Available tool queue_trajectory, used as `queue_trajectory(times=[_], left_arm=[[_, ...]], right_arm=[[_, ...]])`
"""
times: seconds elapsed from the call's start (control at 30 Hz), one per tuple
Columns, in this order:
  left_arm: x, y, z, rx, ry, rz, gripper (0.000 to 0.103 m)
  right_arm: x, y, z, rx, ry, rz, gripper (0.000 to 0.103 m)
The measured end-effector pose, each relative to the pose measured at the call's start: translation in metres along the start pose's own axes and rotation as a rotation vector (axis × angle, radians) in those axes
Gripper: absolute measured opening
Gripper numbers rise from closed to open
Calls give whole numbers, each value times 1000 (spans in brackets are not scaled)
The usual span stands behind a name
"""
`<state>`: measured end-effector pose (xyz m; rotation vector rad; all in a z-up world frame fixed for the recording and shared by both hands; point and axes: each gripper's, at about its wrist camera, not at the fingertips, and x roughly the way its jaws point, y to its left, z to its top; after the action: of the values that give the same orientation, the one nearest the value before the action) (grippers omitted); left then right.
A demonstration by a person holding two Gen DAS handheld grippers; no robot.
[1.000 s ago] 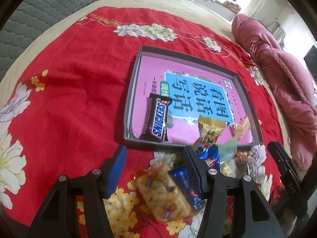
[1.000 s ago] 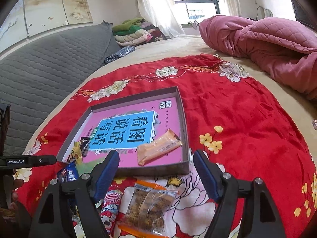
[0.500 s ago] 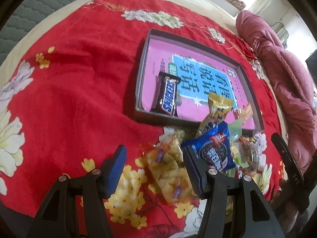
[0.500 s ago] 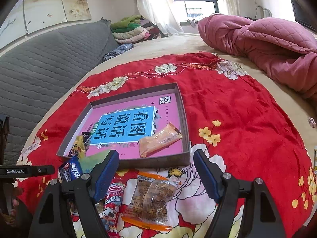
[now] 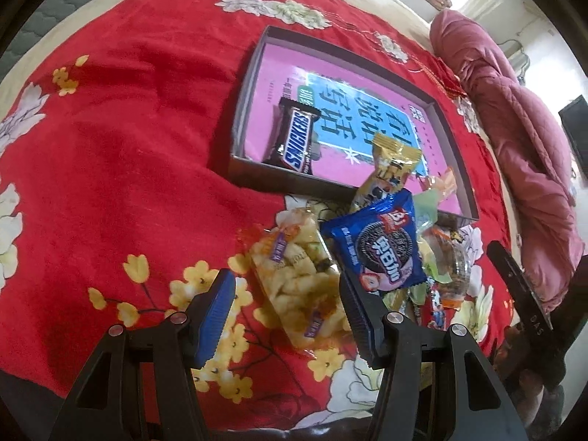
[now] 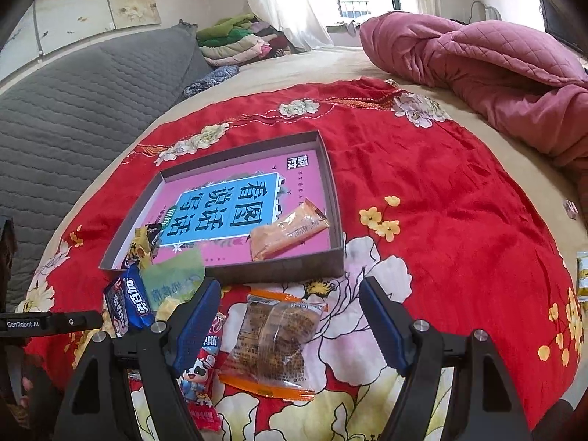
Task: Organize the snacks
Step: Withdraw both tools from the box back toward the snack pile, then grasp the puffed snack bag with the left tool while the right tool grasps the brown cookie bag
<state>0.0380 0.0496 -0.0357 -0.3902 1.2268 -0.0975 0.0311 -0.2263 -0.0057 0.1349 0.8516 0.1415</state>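
Observation:
A shallow grey tray (image 5: 235, 136) (image 6: 332, 198) with a pink and blue printed floor lies on the red flowered cloth. A Snickers bar (image 5: 296, 137) and an orange packet (image 6: 286, 229) lie in it. A heap of snacks sits at its near edge: a clear bag of yellow puffs (image 5: 296, 275), a blue Oreo pack (image 5: 382, 246) (image 6: 130, 301), a yellow wrapper (image 5: 391, 163), a green packet (image 6: 172, 281) and a brown biscuit pack (image 6: 273, 338). My left gripper (image 5: 286, 296) is open over the puffs bag. My right gripper (image 6: 290, 310) is open over the biscuit pack.
A pink quilt (image 6: 477, 62) is bunched at the right of the bed. A grey padded headboard (image 6: 73, 110) runs along the left, with folded clothes (image 6: 235, 38) behind it. A red cartoon packet (image 6: 202, 367) lies by my right gripper's left finger. Small items (image 6: 580, 275) rest at the cloth's right edge.
The left view has tipped further down and moved in, so the puffs bag and Oreo pack sit higher and larger between the fingers. The right view has barely shifted.

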Motion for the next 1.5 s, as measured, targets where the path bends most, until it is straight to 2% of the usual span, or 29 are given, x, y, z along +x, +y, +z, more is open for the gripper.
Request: queue_trajectory(times=[0.13, 0.3, 0.63, 0.93, 1.1, 1.27, 1.3, 1.33, 1.5], left_arm=[[4, -1, -1, -7, 14, -14, 61], [7, 4, -1, -33, 26, -29, 67], [17, 16, 0, -108, 38, -73, 75], [17, 14, -2, -116, 32, -44, 75], [24, 8, 3, -126, 37, -29, 75], [33, 5, 6, -126, 49, -9, 75], [36, 4, 7, -123, 54, 5, 75], [39, 4, 7, -119, 61, 16, 74], [46, -5, 5, -61, 62, 77, 68]], right_arm=[[1, 2, -2, -10, 11, 0, 77], [4, 5, -5, -21, 31, -2, 77], [25, 5, -18, -32, 158, -40, 77], [40, 17, -27, -83, 204, -55, 77], [48, 27, -30, -137, 209, -95, 77], [51, 28, -31, -150, 211, -92, 77], [51, 28, -31, -150, 211, -89, 75], [51, 28, -31, -151, 209, -83, 68], [52, 28, -30, -156, 204, -65, 66]])
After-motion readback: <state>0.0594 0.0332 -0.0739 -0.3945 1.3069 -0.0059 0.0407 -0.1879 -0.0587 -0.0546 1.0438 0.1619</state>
